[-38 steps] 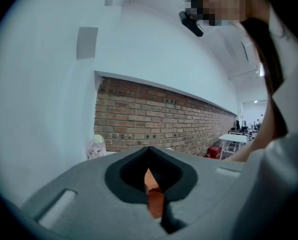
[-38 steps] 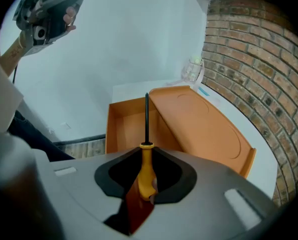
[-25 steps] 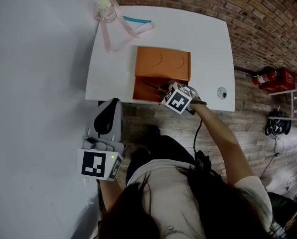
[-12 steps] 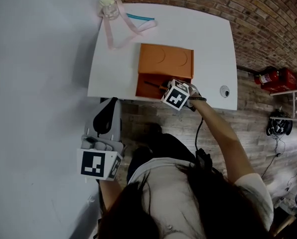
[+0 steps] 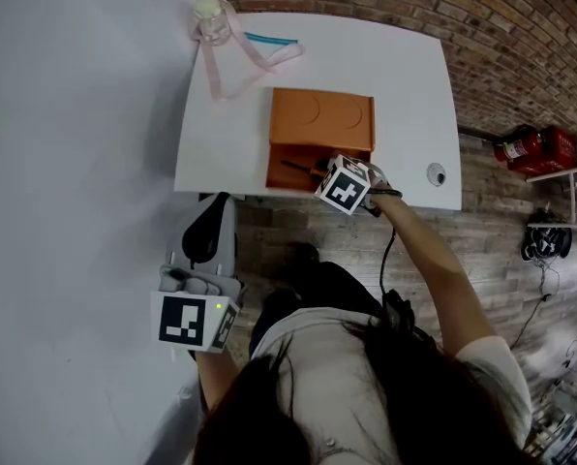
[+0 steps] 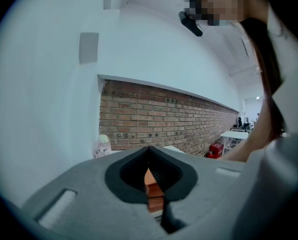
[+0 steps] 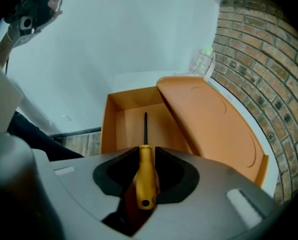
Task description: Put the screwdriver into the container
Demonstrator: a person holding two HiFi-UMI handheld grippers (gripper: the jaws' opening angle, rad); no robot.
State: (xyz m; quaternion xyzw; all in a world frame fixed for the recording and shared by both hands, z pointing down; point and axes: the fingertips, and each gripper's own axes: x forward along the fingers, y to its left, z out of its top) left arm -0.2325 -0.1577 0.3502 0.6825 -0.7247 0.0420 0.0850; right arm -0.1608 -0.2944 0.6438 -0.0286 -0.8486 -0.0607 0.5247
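Yellow-handled screwdriver (image 7: 145, 176) lies between the jaws of the right gripper (image 7: 147, 150), which have just been opening and stand slack around it; its dark shaft points into the open orange box-shaped container (image 7: 209, 129) on the white worktop (image 5: 405, 85). Left gripper (image 6: 149, 151) is closed, empty.

A screwdriver (image 7: 145, 174) with a yellow handle and a thin dark shaft is pointing tip-first down into the open half of an orange box-shaped container (image 7: 108, 129), which is sitting near a white table's (image 5: 405, 85) front edge, its lid (image 7: 214, 129) covering the other half.
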